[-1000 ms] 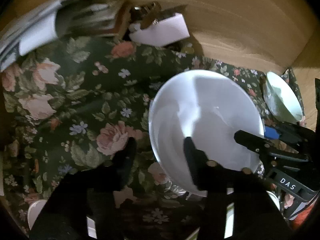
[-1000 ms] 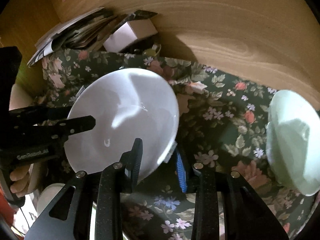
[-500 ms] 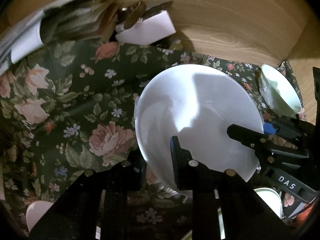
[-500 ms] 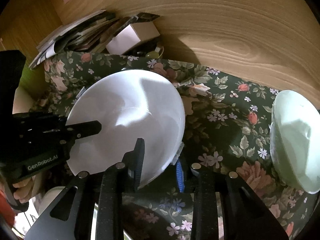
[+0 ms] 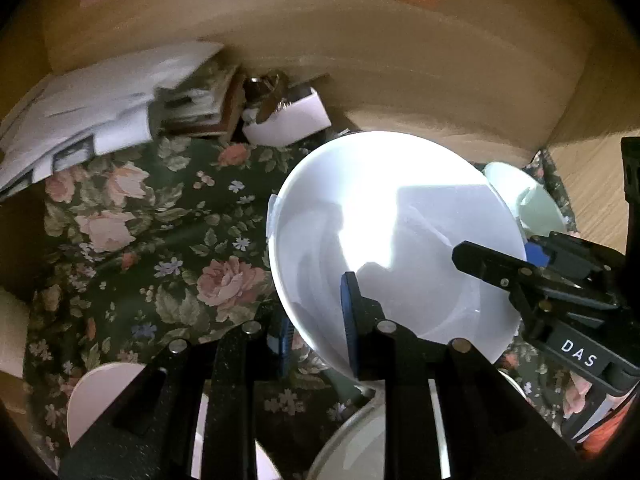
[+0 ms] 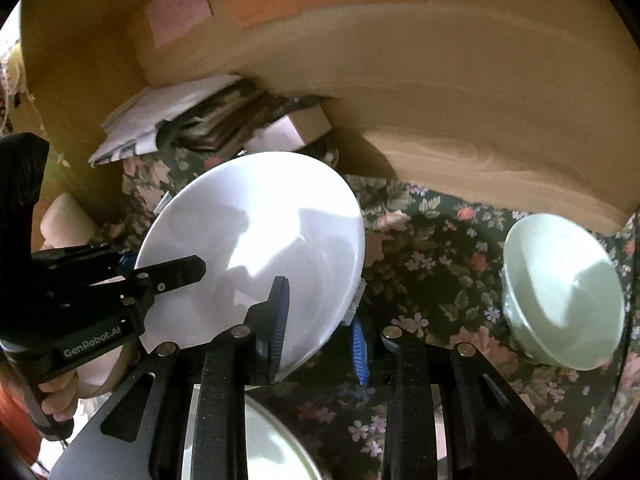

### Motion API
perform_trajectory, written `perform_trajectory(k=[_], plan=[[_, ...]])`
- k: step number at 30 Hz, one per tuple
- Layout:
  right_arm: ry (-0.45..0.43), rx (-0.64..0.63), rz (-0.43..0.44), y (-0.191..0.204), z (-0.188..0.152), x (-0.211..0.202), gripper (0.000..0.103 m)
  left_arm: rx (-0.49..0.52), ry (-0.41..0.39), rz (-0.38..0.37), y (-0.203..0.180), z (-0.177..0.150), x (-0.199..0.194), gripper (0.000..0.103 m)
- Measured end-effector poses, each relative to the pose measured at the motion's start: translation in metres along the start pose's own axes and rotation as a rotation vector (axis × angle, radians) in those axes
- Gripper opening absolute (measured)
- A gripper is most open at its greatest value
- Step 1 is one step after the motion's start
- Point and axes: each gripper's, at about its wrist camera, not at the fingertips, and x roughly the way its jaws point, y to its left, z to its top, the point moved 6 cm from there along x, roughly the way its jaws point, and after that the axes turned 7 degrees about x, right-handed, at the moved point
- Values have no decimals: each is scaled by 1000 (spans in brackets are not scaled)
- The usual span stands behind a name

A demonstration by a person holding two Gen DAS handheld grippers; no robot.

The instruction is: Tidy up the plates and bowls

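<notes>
Floral cloth [image 5: 132,248] covers my table, wooden panel behind it, papers piled at ten o'clock. Both my tongs are pinching the big white plate [image 5: 384,232] now: left tongs [image 5: 316,328] clamped on its near rim at six o'clock, right tongs [image 6: 320,320] clamped on its lower right rim. A second ago the left pair was still spread beside the rim and the plate lay low on the cloth; now it's up, tilted, clear of the table. So the lift is made, I reckon, and stacking comes next. Left view shows a pale dish [image 5: 100,396] at seven o'clock that the right view misses. Right view shows the whole green bowl [image 6: 564,292] at three o'clock, well apart from the plate, and my hand [image 6: 60,396] on the left handle.
</notes>
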Motion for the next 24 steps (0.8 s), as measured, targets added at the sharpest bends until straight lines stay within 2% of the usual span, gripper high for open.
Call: perform_trajectory(k=[14,24], plan=[[-66,-57,23,44,-2,-33,25,-39,-99,24,17,-20,-64,22],[-73,-102,55,87,-12,-37,25,-76,-129,58,42,-46,-100,22]])
